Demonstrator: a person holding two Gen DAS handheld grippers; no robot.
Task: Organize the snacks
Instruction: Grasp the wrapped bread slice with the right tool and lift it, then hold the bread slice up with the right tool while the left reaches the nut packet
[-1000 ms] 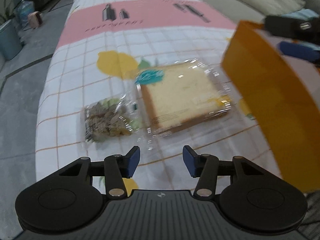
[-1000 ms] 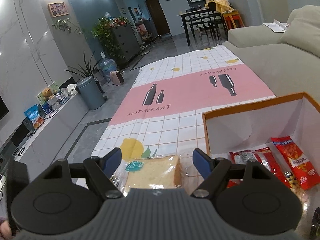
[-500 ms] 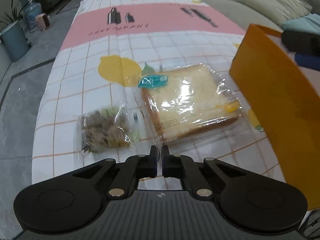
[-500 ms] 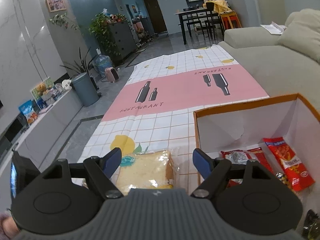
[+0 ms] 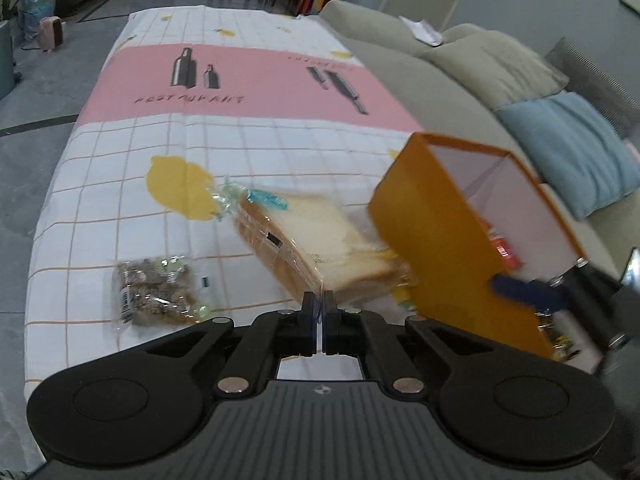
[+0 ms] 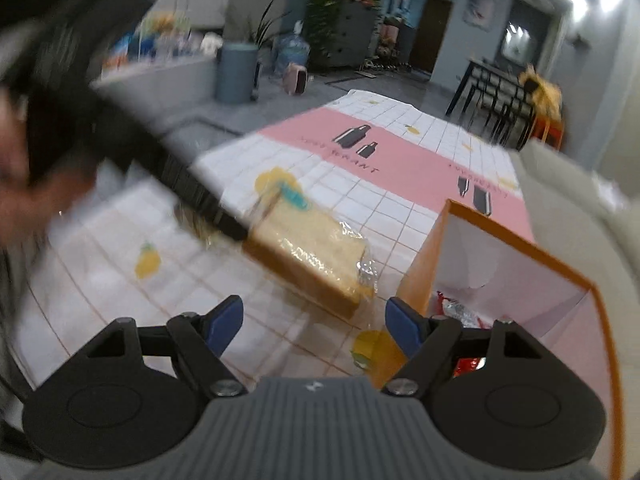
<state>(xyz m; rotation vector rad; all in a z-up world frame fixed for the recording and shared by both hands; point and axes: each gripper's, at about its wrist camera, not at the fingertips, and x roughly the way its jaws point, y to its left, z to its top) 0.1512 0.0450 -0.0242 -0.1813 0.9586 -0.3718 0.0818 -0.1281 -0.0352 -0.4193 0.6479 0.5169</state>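
Lifted by the clamped left gripper (image 5: 320,307), the bread pack (image 5: 320,240) nears the box (image 5: 460,240); right gripper (image 6: 314,330) gapes empty.

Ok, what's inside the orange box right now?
Inside the orange box, red snack packets lie on the floor by the near wall. The right gripper and that wall hide the rest.

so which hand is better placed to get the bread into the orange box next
Left. The left claw is shut on the wrapper edge of the bagged bread, which is tilted up beside the orange box. The right claw is open and holds nothing, near the box's wall.
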